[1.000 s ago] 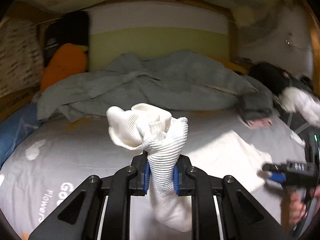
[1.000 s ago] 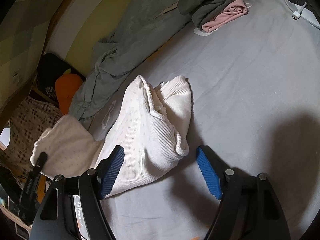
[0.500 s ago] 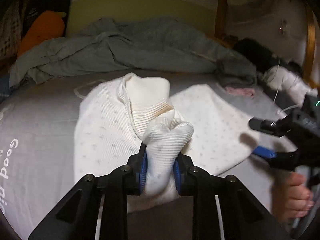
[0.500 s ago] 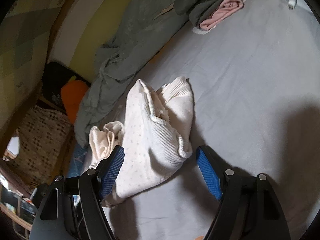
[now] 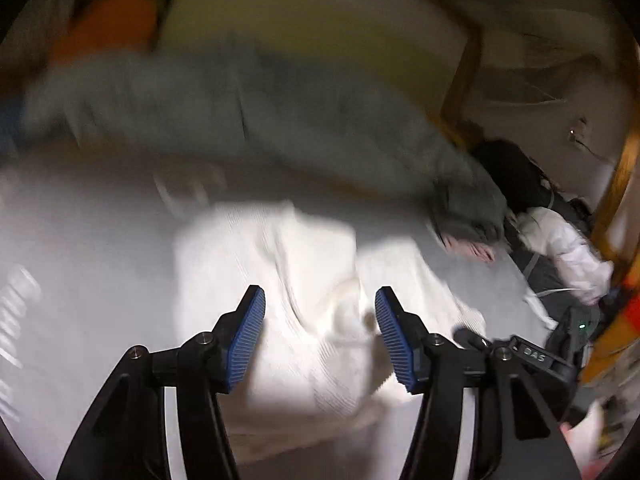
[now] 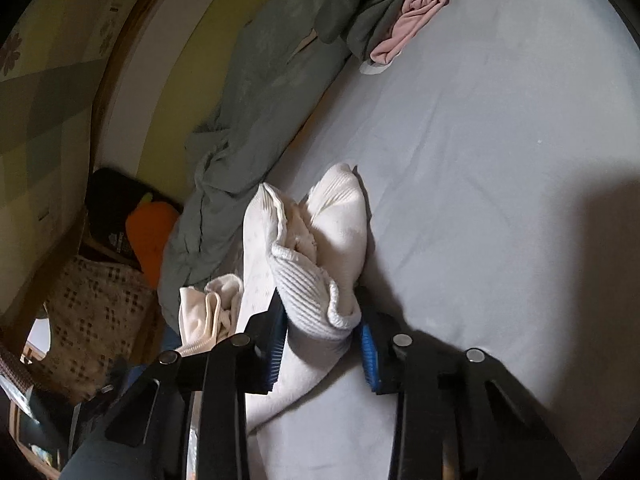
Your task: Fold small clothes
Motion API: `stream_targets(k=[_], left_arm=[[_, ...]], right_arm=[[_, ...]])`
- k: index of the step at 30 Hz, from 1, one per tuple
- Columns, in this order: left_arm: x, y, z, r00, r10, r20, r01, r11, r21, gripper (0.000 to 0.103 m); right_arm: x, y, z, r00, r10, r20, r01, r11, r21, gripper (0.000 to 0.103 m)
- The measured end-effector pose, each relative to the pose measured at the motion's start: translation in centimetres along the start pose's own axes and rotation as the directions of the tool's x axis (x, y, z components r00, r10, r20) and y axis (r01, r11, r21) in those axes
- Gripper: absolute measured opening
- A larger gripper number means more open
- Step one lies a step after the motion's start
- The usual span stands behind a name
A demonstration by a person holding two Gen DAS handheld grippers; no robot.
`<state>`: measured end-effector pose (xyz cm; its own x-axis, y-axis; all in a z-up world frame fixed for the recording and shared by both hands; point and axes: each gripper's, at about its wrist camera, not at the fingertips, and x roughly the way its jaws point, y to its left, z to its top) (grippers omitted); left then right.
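The left wrist view is heavily motion-blurred: the grey blanket (image 5: pixel 248 120), an orange cushion (image 5: pixel 108 20) and the white lettering on the bed sheet (image 5: pixel 80 264) are smears, and the lettering cannot be read. At the right edge of that view the right gripper (image 5: pixel 532 354) is partly cut off; a label on its body reads "DAS". A dark bundle and a white article (image 5: pixel 568 252) by the far right corner of the bed cannot be identified.

The left gripper (image 5: pixel 320 332) stands wide open with nothing between its blue pads. Half a second ago it was clamped on a bunched part of the white garment (image 5: pixel 280 300); that part has been released, and the garment now lies crumpled on the sheet, mid-bed, directly ahead of the open pads.

In the right wrist view the right gripper (image 6: pixel 322 326), open half a second ago, is now closed on the ribbed cuff of the white garment (image 6: pixel 304 284). A loose fold (image 6: pixel 208 312) lies beside its left finger. A pink item (image 6: pixel 412 28) is tucked in a dark grey bundle (image 6: pixel 368 4) near the bed's far edge.
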<state>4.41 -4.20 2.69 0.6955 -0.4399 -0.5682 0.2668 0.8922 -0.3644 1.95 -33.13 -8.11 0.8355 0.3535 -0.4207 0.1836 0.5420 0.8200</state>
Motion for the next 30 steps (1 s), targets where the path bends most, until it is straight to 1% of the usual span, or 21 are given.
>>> stream_targets(k=[1,2,4,5,6,7,8,10,11,13,15,17,19,20,21,22,24,25,26,27,30], left_arm=[[1.0,0.1,-0.6,0.999,-0.022,-0.037,0.021,1.0,-0.018,0.055],[1.7,-0.1,-1.5,0.999,-0.001,-0.051,0.001,1.0,0.0,0.057],[2.4,-1.6,-3.3,0.995,0.096,-0.013,-0.094,0.989,0.113,0.059],[2.7,-2.6,-4.3,0.99,0.143,0.018,-0.143,0.971,0.19,0.06],[3.1,-3.2,-4.8,0.986,0.164,0.036,-0.167,0.959,0.23,0.062],[3.3,-3.4,-5.0,0.984,0.172,0.05,-0.179,0.954,0.242,0.062],[3.2,-3.1,-4.8,0.986,0.163,0.046,-0.169,0.959,0.227,0.062],[2.4,-2.1,-4.2,0.994,0.109,0.029,-0.112,0.981,0.16,0.062],[1.7,-1.7,-4.1,0.996,0.082,0.037,-0.087,0.986,0.14,0.062],[0.0,-1.5,-3.9,0.996,0.035,0.081,-0.044,0.991,0.123,0.062],[-2.0,-1.2,-3.1,0.99,-0.004,0.142,-0.009,0.995,0.096,0.067],[-2.7,-0.6,-1.3,0.988,-0.054,0.148,0.047,0.998,0.049,0.066],[-1.7,0.2,1.3,0.993,-0.067,0.095,0.069,0.997,-0.019,0.016],[-0.5,0.8,2.5,0.994,-0.102,0.048,0.105,0.993,-0.062,0.002],[0.5,1.5,3.3,0.989,-0.144,0.026,0.146,0.983,-0.112,0.0],[1.7,2.0,3.9,0.988,-0.152,0.009,0.152,0.978,-0.143,0.0],[4.4,1.8,4.6,0.994,-0.087,-0.068,0.078,0.989,-0.126,0.0],[5.8,1.8,4.6,0.992,-0.049,-0.114,0.035,0.992,-0.118,0.0],[7.8,2.2,4.0,0.983,-0.001,-0.183,-0.023,0.992,-0.124,0.0],[9.3,2.5,3.4,0.975,0.004,-0.224,-0.037,0.989,-0.14,0.0],[10.3,2.0,3.0,0.979,0.062,-0.192,-0.08,0.993,-0.083,0.002]], right_arm=[[0.1,0.2,0.0,1.0,-0.009,0.004,0.009,1.0,-0.011,0.032],[0.1,0.5,-0.2,1.0,-0.019,0.011,0.019,0.999,-0.027,0.032],[0.2,0.6,-0.2,0.999,-0.027,0.022,0.027,0.999,-0.031,0.026],[0.2,0.6,-0.1,0.999,-0.023,0.024,0.024,1.0,-0.02,0.025],[0.3,0.5,0.0,1.0,-0.016,0.02,0.016,1.0,-0.011,0.023],[0.2,0.4,0.1,1.0,-0.012,0.017,0.012,1.0,-0.008,0.022],[0.1,0.7,0.2,1.0,-0.01,0.021,0.011,1.0,-0.018,0.022],[-0.2,1.5,0.1,0.999,-0.02,0.04,0.023,0.997,-0.068,0.021],[-0.5,2.5,-0.2,0.997,-0.037,0.065,0.045,0.992,-0.122,0.021],[-0.9,4.0,-0.7,0.994,-0.054,0.095,0.071,0.978,-0.195,0.021],[-1.5,5.9,-1.2,0.99,-0.063,0.128,0.097,0.956,-0.275,0.021],[-2.0,7.1,-1.5,0.987,-0.057,0.149,0.101,0.947,-0.304,0.021],[-2.1,7.6,-1.7,0.986,-0.053,0.156,0.1,0.947,-0.306,0.021],[-2.3,7.8,-1.8,0.985,-0.061,0.164,0.111,0.943,-0.313,0.021],[-2.3,7.8,-1.9,0.983,-0.069,0.17,0.121,0.939,-0.321,0.021],[-2.3,7.9,-2.1,0.981,-0.077,0.175,0.133,0.935,-0.33,0.021],[-2.4,7.7,-2.4,0.979,-0.094,0.18,0.152,0.927,-0.343,0.021],[-2.3,7.7,-2.5,0.979,-0.098,0.179,0.155,0.927,-0.343,0.021],[-2.3,7.4,-2.5,0.979,-0.1,0.177,0.157,0.926,-0.342,0.021],[-2.3,7.3,-2.5,0.979,-0.102,0.175,0.158,0.926,-0.343,0.021],[-1.8,6.9,-2.4,0.981,-0.108,0.163,0.158,0.928,-0.336,0.021]])
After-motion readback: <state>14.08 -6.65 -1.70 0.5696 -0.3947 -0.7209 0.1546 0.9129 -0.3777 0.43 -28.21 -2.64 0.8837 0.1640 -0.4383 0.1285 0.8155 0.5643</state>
